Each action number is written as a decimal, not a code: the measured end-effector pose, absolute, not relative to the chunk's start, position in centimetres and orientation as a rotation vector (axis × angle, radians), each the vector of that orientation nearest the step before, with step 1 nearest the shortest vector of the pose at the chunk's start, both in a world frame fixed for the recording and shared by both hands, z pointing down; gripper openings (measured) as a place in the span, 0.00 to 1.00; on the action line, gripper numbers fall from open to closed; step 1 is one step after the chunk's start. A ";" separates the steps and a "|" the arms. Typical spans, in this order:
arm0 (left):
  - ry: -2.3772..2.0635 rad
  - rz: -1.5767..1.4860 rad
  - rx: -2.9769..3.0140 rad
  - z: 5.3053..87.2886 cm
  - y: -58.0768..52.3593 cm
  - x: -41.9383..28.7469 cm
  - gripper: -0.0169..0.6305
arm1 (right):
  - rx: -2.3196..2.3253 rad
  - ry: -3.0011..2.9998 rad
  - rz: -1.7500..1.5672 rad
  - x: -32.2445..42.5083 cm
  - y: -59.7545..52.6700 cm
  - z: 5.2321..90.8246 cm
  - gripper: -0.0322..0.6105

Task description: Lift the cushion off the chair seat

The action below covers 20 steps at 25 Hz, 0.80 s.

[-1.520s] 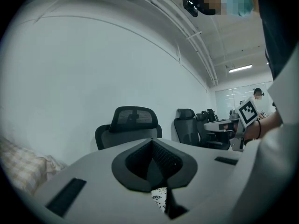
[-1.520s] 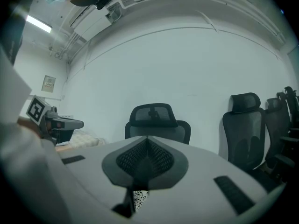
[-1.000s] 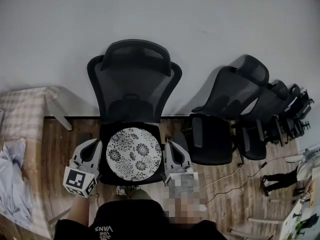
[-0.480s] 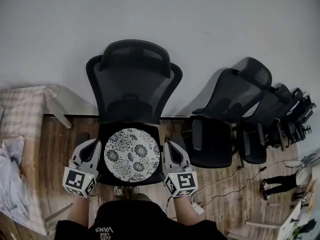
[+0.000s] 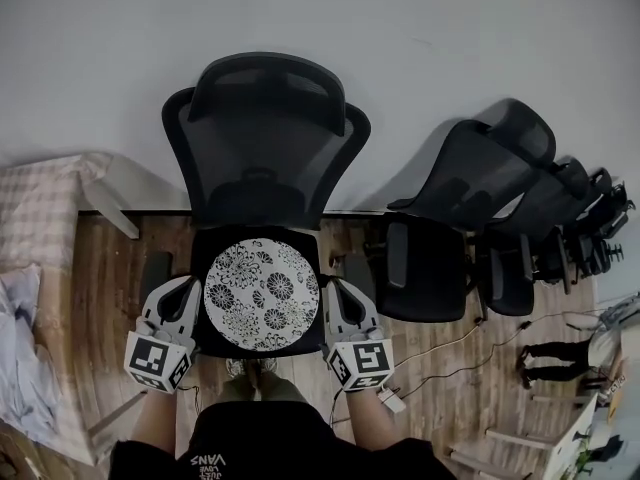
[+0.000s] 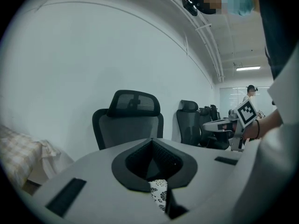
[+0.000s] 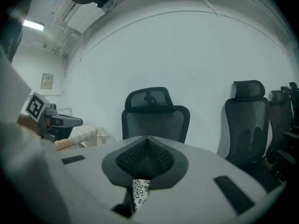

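Seen from the head view, the round floral cushion (image 5: 262, 295) lies over the black seat of the chair (image 5: 265, 138), mid-picture. From above I cannot tell whether it rests on the seat or hangs just clear. The left gripper (image 5: 193, 291) meets its rim at 9 o'clock and the right gripper (image 5: 329, 290) at 3 o'clock.

Only the gripper views show the grip. In each, the jaws are closed with a strip of floral fabric pinched between them, toward 6 o'clock. The left gripper view also catches the right marker cube (image 6: 246, 113) at 3 o'clock. The right gripper view shows the left marker cube (image 7: 34, 106) at 9 o'clock.

In the head view, spare chairs (image 5: 470, 238) stand at 3 o'clock and a checked table (image 5: 40, 218) at 9 o'clock.
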<state>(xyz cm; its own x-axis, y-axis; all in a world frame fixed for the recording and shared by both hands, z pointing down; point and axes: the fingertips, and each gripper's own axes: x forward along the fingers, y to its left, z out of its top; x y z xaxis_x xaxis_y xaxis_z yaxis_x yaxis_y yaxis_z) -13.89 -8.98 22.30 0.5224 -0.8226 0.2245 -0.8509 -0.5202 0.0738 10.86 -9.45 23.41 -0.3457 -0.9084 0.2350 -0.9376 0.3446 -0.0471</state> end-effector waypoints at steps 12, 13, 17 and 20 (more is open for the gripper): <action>-1.392 0.312 2.514 27.0 -8.8 -13.1 0.04 | 1.655 -2.379 0.372 11.4 -9.6 28.4 0.08; -1.392 0.316 2.510 27.2 -8.9 -13.1 0.04 | 1.651 -2.377 0.377 11.3 -9.6 28.7 0.08; -1.388 0.327 2.504 27.9 -9.1 -13.0 0.04 | 1.650 -2.366 0.404 11.5 -9.6 29.7 0.08; -1.388 0.332 2.497 28.4 -9.2 -12.9 0.04 | 1.652 -2.357 0.417 11.8 -9.6 30.3 0.08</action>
